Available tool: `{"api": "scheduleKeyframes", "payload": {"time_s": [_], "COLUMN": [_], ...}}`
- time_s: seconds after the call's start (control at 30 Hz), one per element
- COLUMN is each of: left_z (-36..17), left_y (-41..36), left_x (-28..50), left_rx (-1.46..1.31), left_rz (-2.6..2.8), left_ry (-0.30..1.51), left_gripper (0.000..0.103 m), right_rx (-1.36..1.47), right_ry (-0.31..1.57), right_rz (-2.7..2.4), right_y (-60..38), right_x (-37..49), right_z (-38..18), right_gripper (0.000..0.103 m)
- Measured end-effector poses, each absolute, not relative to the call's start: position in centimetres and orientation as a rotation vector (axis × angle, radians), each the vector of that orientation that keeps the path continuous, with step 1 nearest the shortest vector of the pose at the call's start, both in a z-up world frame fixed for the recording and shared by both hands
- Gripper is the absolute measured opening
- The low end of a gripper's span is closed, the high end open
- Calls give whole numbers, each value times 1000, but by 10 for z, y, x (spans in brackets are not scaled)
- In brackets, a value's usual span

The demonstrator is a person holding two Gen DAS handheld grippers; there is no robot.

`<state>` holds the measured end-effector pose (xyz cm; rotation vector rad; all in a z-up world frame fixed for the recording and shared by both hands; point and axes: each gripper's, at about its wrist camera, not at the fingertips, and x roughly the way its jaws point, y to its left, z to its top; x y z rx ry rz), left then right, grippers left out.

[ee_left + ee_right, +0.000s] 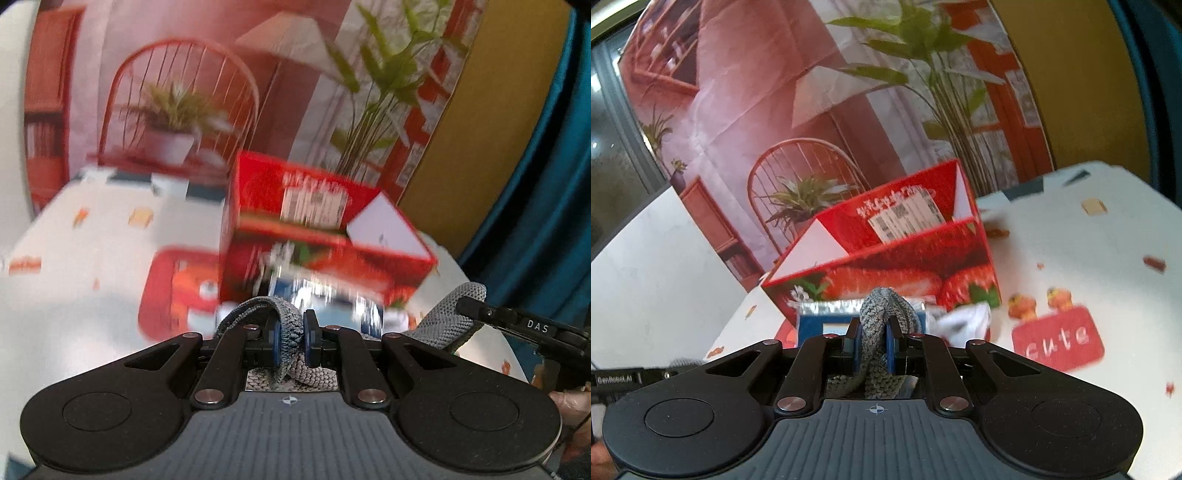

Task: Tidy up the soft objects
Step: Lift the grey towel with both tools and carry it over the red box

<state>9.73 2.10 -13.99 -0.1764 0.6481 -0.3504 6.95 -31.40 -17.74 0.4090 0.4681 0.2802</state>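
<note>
With the grey knitted cloth point(291, 334) pinched at one end by the left gripper point(291, 334) and at the other by the right gripper point(874, 332), both clamped tight on the fabric, the step looks like a two-handed lift, best done by keeping both hands level and evenly apart so the knit hangs flat without slipping. The cloth bunches between each claw's blue pads, above the patterned tablecloth point(1071, 240), just in front of the open red strawberry box point(886, 266) near the table's far edge.
</note>
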Motion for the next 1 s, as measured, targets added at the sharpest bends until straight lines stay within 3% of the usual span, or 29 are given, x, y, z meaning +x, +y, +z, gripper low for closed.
{"api": "scheduleKeyframes", "payload": {"time_s": [0.47,1.0], "left_z": [-88,-112], "left_y": [-15,-52], "left_x": [188,272], "left_rx": [-132,18], "left_rz": [-250,-200], "left_ry": [481,550], "left_gripper": [12,12], "right_rx": [226,114], "right_ry": [286,354], "right_rz": [274,202], "right_y": [-313,-301], "right_x": [169,262], "right_z": [-94,-117], "right_gripper": [12,12]}}
